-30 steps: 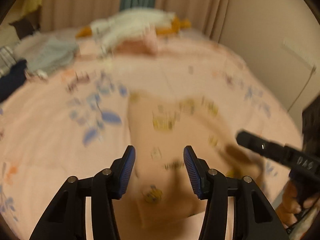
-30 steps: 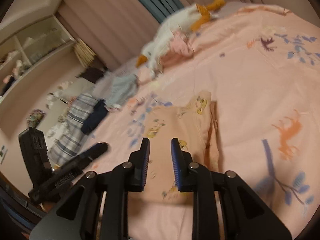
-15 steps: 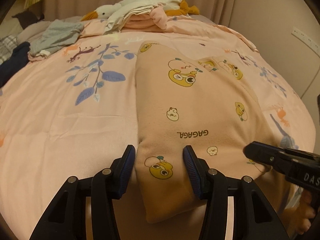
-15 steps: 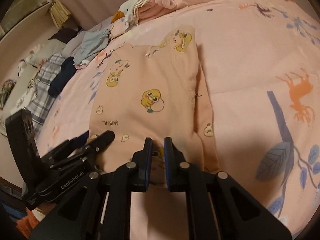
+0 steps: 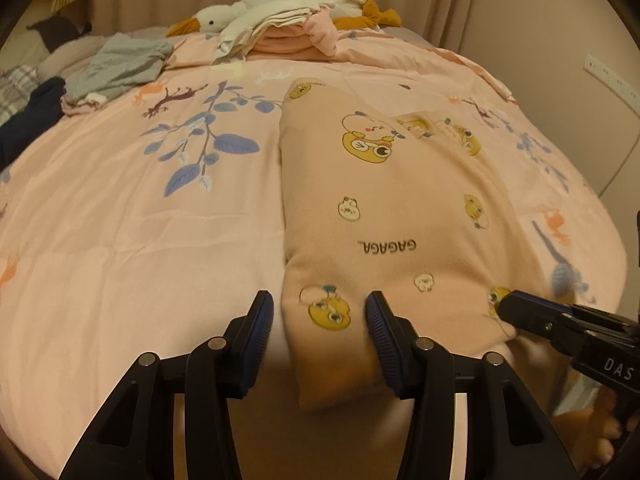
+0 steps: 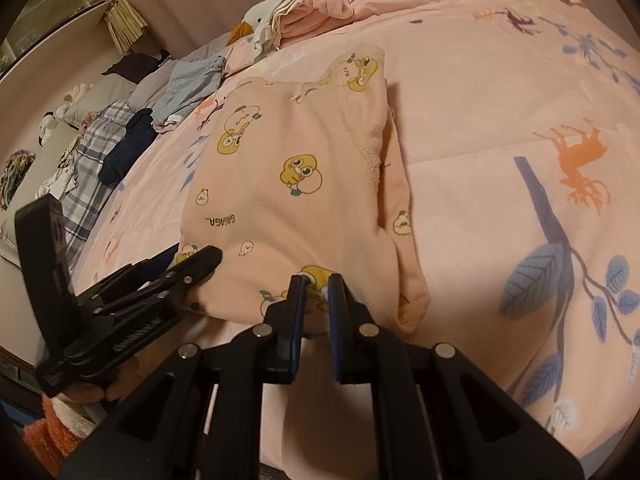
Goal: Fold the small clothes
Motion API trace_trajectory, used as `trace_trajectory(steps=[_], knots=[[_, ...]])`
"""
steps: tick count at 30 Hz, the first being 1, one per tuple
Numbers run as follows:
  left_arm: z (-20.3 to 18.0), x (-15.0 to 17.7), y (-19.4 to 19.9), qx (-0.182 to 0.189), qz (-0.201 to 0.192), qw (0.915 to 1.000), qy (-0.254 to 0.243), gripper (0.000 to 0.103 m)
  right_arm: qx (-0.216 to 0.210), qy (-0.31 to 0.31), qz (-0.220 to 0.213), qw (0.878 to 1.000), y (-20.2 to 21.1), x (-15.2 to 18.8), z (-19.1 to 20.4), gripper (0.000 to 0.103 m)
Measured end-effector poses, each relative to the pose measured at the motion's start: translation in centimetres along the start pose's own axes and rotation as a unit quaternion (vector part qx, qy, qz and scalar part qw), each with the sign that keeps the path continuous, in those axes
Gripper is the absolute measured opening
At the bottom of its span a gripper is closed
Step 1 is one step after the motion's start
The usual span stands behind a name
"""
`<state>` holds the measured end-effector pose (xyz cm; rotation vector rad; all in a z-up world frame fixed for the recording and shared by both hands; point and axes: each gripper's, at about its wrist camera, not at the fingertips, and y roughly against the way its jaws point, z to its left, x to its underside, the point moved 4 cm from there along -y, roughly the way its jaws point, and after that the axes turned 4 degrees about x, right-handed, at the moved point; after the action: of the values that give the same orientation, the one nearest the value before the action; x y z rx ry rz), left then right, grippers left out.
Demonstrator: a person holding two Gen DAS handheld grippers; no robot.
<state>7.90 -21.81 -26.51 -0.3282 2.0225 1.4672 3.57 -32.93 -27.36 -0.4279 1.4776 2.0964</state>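
A small pink garment (image 5: 384, 208) printed with yellow cartoon figures lies flat on the pink bedspread (image 5: 140, 240), its near hem toward me. My left gripper (image 5: 319, 308) straddles the garment's near left corner. Its jaws are closing, and the left pad still stands just off the fabric edge. My right gripper (image 6: 317, 284) is shut on the near hem (image 6: 316, 276) of the garment (image 6: 288, 160), pinching fabric with a yellow print. The right gripper's tip (image 5: 510, 308) shows at the garment's near right edge. The left gripper (image 6: 208, 258) lies at its near left corner.
Folded clothes (image 5: 288, 40) and a goose plush (image 5: 216, 20) sit at the bed's far end. Grey (image 5: 120, 64) and navy (image 5: 28, 116) garments lie far left. A wall with a socket (image 5: 608, 80) is on the right. A person's foot (image 5: 592, 432) shows below the bed edge.
Both grippers came down to the garment's near hem. The right jaws closed onto the fabric. The left jaws narrowed slightly around the corner.
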Motion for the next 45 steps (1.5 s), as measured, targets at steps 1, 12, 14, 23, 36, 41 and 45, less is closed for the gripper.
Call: trace_trajectory(steps=[1, 12, 14, 23, 36, 41, 45], knots=[[0.0, -0.4, 0.7, 0.009, 0.002, 1.0000, 0.001, 0.042, -0.005, -0.001, -0.004, 1.000, 0.6, -0.2, 0.2, 0.011], [0.5, -9.6, -0.1, 0.072, -0.072, 0.9942, 0.032, 0.042, -0.046, -0.023, -0.057, 0.997, -0.1, -11.1, 1.1, 0.019], [1.2, -9.7, -4.0, 0.057, -0.031, 0.9974, 0.032, 0.042, -0.049, -0.029, -0.032, 0.998, -2.5, -11.8, 0.5, 0.019], [3.5, -7.3, -6.4, 0.078, -0.002, 0.9938, 0.079, 0.051, 0.022, -0.053, 0.014, 0.998, -6.4, -11.7, -2.2, 0.000], [-0.9, -4.0, -0.5, 0.033, -0.037, 0.9986, 0.019, 0.051, -0.043, -0.102, -0.124, 0.986, 0.1, -10.9, -1.8, 0.011], [-0.7, -1.4, -2.0, 0.026, 0.004, 0.9996, 0.006, 0.051, -0.069, -0.096, -0.070, 0.991, -3.2, -12.6, -1.4, 0.011], [-0.4, -1.3, -1.8, 0.024, 0.020, 0.9992, -0.027, 0.051, 0.010, -0.106, -0.018, 0.994, -6.8, -12.4, -3.2, 0.000]])
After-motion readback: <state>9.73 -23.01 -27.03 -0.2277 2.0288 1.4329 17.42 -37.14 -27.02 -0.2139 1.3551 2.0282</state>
